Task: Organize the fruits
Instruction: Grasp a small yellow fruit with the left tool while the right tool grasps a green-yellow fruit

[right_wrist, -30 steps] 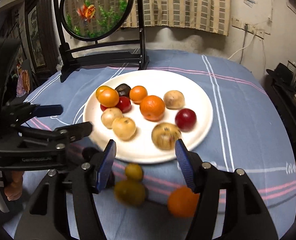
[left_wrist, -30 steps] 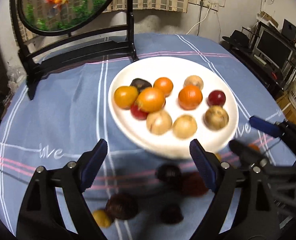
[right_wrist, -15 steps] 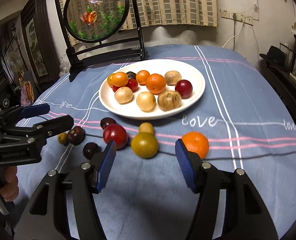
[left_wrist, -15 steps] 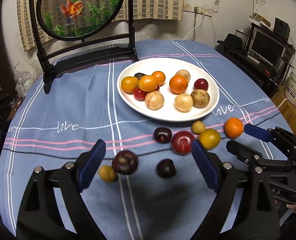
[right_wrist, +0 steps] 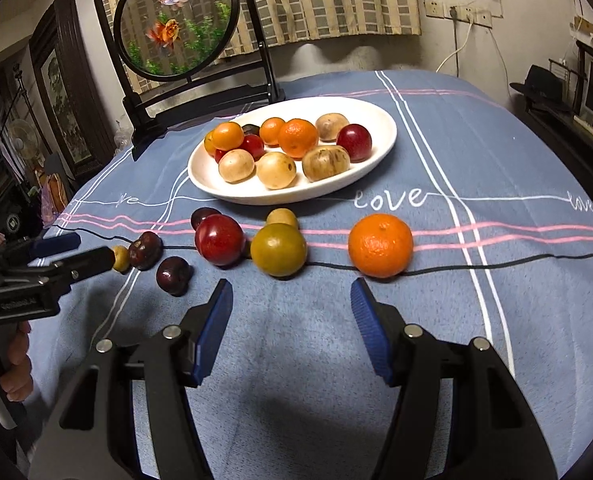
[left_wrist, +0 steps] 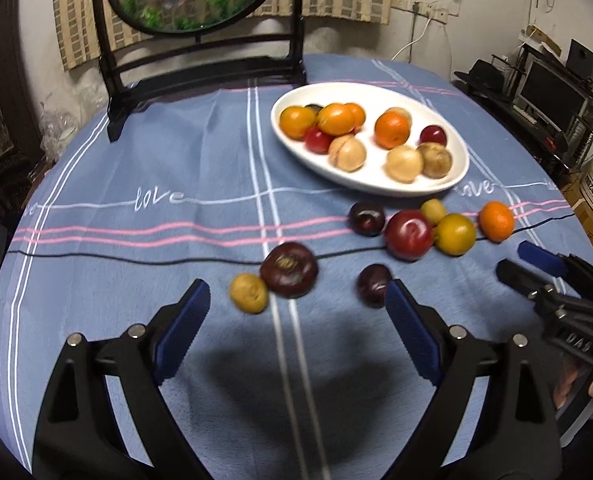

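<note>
Loose fruits sit scattered on the blue cloth of the bench [left_wrist: 136, 152] in the middle of my left view: a big dark fruit [left_wrist: 289, 269] touching a small yellow fruit [left_wrist: 249, 292], a dark plum [left_wrist: 372, 284] just beside my right fingertip, and further right a red plum [right_wrist: 219, 240], a green-yellow fruit [right_wrist: 278, 249] and a mandarin [right_wrist: 379, 245]. Above them, upper right of the left view, the white plate [left_wrist: 452, 178] already carries a heap of oranges, plums and pale fruits. What's changed: a second ago I was hanging right over the plate, now both views have pulled back and the loose row lies ahead of my fingers. My left hand-held gripper [left_wrist: 296, 308] has just been spreading its jaws, nothing between them, released and wide, lined up on the dark fruit and its yellow neighbour. My right hand-held gripper [right_wrist: 292, 308] is also released, half-spread and empty, with the mandarin just beyond its right fingertip. So I reckon the next pick-ups are on: roughly half the fruit is still off the plate.
</note>
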A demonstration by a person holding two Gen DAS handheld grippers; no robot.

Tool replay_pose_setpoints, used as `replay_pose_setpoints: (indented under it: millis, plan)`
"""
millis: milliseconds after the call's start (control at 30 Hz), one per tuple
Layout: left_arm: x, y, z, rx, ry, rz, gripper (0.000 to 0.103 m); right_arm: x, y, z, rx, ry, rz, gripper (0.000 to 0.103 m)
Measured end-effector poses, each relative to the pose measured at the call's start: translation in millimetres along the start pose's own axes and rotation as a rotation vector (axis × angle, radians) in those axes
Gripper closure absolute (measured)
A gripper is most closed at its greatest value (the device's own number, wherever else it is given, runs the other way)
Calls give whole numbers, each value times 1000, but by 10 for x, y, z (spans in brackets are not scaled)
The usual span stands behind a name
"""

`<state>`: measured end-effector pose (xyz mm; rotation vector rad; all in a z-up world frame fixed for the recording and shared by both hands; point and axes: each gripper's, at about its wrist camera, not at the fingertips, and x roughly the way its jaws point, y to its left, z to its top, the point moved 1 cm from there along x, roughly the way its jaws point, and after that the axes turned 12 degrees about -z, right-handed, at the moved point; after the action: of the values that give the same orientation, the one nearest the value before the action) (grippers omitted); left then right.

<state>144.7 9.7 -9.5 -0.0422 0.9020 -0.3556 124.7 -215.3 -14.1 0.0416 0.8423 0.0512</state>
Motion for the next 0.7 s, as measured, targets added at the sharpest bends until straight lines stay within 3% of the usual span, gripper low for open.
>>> replay_pose_setpoints:
  millis: [500,700]
  plan:
    - [184,234,-193,3,53,38,12,7,43,-52,-48,-5,3,41]
    - [193,302,-186,0,33,46,12,4,49,-49,-57,-8,-5,41]
